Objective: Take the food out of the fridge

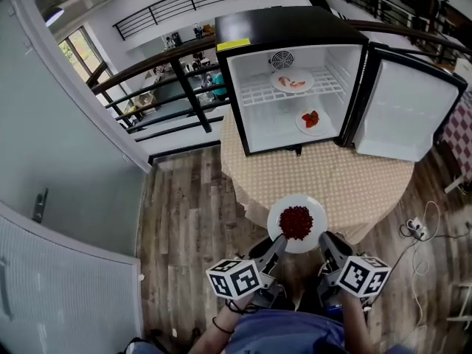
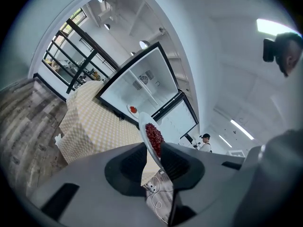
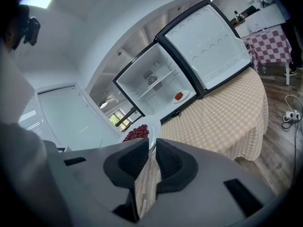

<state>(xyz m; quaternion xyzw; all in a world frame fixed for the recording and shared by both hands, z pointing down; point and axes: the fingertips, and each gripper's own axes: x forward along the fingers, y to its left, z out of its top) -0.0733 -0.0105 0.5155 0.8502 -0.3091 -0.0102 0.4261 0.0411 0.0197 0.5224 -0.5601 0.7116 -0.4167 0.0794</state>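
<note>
A white plate (image 1: 278,214) heaped with red berries (image 1: 296,222) hangs over the near edge of the round checked table (image 1: 332,179). My left gripper (image 1: 280,240) is shut on its near left rim, my right gripper (image 1: 325,239) on its near right rim. The left gripper view shows the plate (image 2: 143,126) edge-on between the jaws of the left gripper (image 2: 152,162). In the right gripper view the plate rim (image 3: 151,129) sits between the jaws of the right gripper (image 3: 152,160). The open fridge (image 1: 243,35) holds a plate of pale food (image 1: 292,82) on the shelf and a plate of red food (image 1: 312,120) on its floor.
The fridge door (image 1: 402,105) stands swung out to the right. A black railing (image 1: 169,87) runs behind the table. A power strip with cable (image 1: 417,227) lies on the wooden floor at right. A white door (image 1: 59,271) is at left.
</note>
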